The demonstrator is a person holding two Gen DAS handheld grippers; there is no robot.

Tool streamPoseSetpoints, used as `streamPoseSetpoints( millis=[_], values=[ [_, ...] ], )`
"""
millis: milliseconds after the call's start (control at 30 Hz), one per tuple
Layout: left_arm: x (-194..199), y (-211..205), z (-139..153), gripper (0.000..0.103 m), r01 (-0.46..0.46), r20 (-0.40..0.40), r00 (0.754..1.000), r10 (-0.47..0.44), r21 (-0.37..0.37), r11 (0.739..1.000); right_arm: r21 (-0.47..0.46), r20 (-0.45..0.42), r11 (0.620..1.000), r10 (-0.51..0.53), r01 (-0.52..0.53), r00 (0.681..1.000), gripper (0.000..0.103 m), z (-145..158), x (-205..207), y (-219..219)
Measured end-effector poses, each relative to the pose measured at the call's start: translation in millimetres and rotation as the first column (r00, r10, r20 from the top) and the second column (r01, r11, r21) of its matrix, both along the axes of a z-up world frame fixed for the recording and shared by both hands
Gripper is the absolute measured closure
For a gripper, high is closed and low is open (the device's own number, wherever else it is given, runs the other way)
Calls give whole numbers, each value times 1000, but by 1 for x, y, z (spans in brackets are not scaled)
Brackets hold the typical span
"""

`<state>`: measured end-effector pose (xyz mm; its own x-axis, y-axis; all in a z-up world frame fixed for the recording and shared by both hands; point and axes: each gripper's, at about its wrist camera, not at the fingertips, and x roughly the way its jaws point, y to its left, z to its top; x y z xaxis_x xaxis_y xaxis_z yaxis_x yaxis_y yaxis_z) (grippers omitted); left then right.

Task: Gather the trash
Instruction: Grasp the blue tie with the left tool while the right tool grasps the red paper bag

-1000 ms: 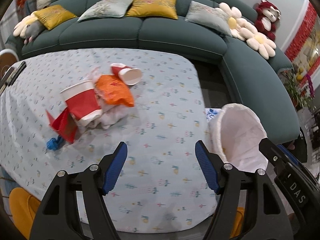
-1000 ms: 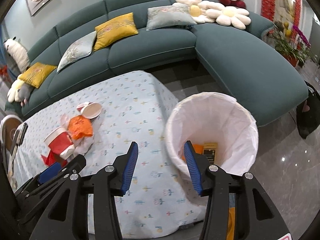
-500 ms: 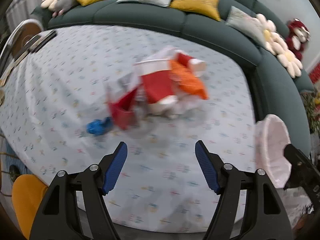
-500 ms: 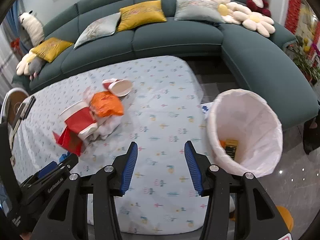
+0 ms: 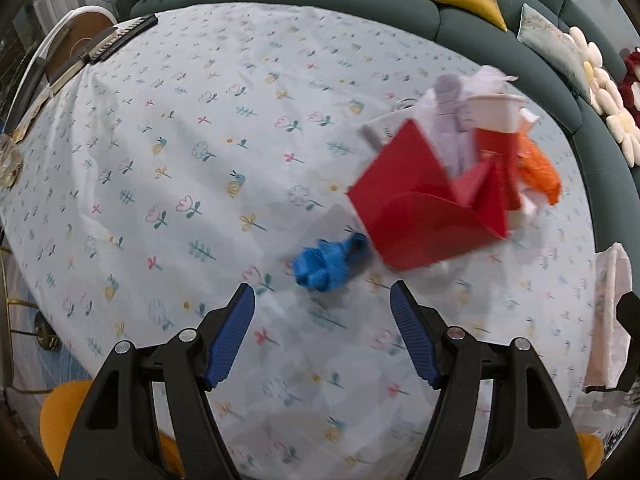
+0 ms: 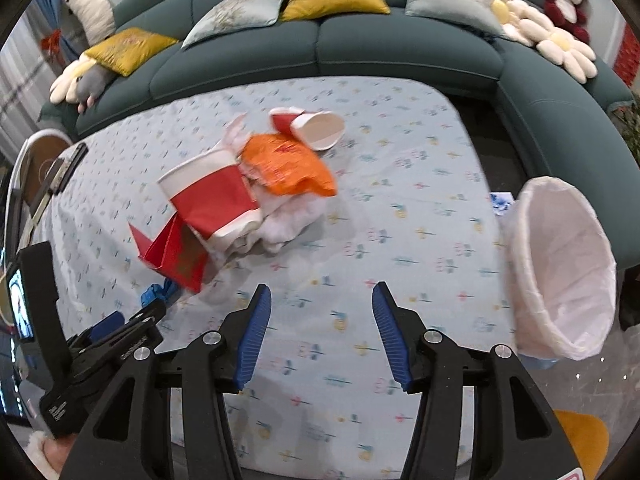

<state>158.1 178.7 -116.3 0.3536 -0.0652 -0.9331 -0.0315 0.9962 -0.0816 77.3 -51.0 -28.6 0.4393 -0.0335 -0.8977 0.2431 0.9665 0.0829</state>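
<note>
A trash pile lies on the flowered tablecloth (image 5: 200,160): a red folded paper (image 5: 424,204), a red and white paper cup (image 6: 212,196), an orange wrapper (image 6: 288,166), a second cup (image 6: 316,128) on its side, white tissue (image 6: 288,224) and a crumpled blue scrap (image 5: 328,264). My left gripper (image 5: 322,312) is open and empty, just short of the blue scrap. My right gripper (image 6: 322,312) is open and empty, over bare cloth below the pile. The white-lined trash bin (image 6: 560,268) stands at the table's right edge.
A dark green sofa (image 6: 360,48) with cushions and plush toys curves behind the table. A dark flat object (image 5: 116,38) and a round chair back (image 5: 72,36) are at the table's far left. An orange stool (image 6: 580,436) is below.
My left gripper swung left and down toward the blue scrap and red paper. My right gripper turned from the bin toward the pile. Both stayed open.
</note>
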Motion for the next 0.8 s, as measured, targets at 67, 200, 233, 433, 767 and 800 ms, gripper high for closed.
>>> streamPoseSetpoints(
  millis=[67,200,233,433,767,800],
  values=[
    [6,4,-7,37,0,-10,1000,0,-15,1000,3,-13,1000,15,-15,1000,52,-6,8,11],
    [18,10,-18,44,9,-32,999,-10,-48,999,4,-29,999,42,-41,999,52,-14,21,27],
    [20,11,-20,44,8,-38,999,-11,-59,998,6,-33,999,50,-50,998,52,-15,24,32],
    [25,7,-24,69,38,-39,998,-43,-131,991,16,-37,997,80,-79,996,52,-17,40,50],
    [18,11,-17,77,35,-29,999,-39,-138,990,63,-4,989,132,-132,991,51,-3,52,72],
    [17,12,-17,77,31,-32,999,-36,-140,990,71,-3,988,137,-136,991,51,-3,55,74]
  ],
)
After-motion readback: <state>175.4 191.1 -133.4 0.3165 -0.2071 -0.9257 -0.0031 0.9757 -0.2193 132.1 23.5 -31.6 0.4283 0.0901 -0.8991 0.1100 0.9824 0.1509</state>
